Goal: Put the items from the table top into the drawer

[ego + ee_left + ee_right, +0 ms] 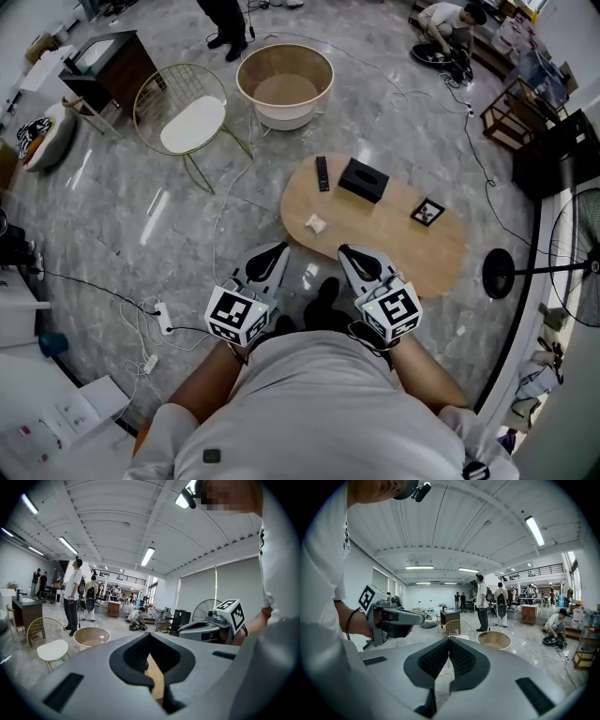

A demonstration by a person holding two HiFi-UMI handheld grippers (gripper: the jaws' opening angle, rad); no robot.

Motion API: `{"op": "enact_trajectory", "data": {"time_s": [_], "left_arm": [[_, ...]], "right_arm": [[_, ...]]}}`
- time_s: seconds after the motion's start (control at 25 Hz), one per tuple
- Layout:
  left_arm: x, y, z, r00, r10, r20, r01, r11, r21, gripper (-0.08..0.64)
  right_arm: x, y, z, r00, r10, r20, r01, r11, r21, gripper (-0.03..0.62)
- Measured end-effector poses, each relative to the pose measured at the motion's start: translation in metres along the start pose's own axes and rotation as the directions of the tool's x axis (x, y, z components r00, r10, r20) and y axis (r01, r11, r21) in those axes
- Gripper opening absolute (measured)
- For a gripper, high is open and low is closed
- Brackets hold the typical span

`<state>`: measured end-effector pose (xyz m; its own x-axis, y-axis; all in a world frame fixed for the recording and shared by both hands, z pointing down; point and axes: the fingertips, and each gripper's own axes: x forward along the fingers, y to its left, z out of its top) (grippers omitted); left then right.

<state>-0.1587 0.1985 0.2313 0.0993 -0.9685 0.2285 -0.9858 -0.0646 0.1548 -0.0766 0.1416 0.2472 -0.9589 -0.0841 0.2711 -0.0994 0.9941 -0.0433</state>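
Note:
An oval wooden table stands in front of me in the head view. On it lie a black remote, a black box, a crumpled white paper and a small framed picture. My left gripper and right gripper hang side by side close to my body, just short of the table's near edge. Both are shut and hold nothing. Each gripper view also catches the other gripper: the right gripper and the left gripper.
A wire chair with a white seat and a round tub stand beyond the table. A dark cabinet is at the far left and a floor fan at the right. Cables trail over the floor. Several people stand further back.

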Motion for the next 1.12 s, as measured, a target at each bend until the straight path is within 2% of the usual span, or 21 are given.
{"op": "enact_trajectory", "data": {"time_s": [0.2,0.52,0.96,1.04,1.12], "left_arm": [[0.062,-0.002,-0.007,0.999,-0.031,-0.015,0.030,0.999,-0.019,0.009],[0.120,0.016,-0.033,0.997,0.001,-0.072,-0.005,0.999,-0.047,0.009],[0.172,0.089,-0.101,0.985,-0.044,-0.168,0.026,0.994,-0.110,0.009],[0.183,0.101,-0.115,0.981,-0.065,-0.183,0.044,0.992,-0.119,0.009],[0.193,0.114,-0.129,0.977,-0.086,-0.198,0.061,0.990,-0.127,0.009]], "right_arm": [[0.008,-0.049,-0.016,0.999,0.039,-0.021,-0.039,0.999,0.009,0.023],[0.033,-0.103,-0.051,0.992,0.095,-0.078,-0.092,0.995,0.039,0.025],[0.120,-0.138,-0.127,0.973,0.116,-0.202,-0.094,0.989,0.113,0.029],[0.135,-0.144,-0.147,0.965,0.121,-0.233,-0.091,0.987,0.136,0.042],[0.153,-0.150,-0.167,0.956,0.130,-0.263,-0.090,0.983,0.158,0.103]]}}
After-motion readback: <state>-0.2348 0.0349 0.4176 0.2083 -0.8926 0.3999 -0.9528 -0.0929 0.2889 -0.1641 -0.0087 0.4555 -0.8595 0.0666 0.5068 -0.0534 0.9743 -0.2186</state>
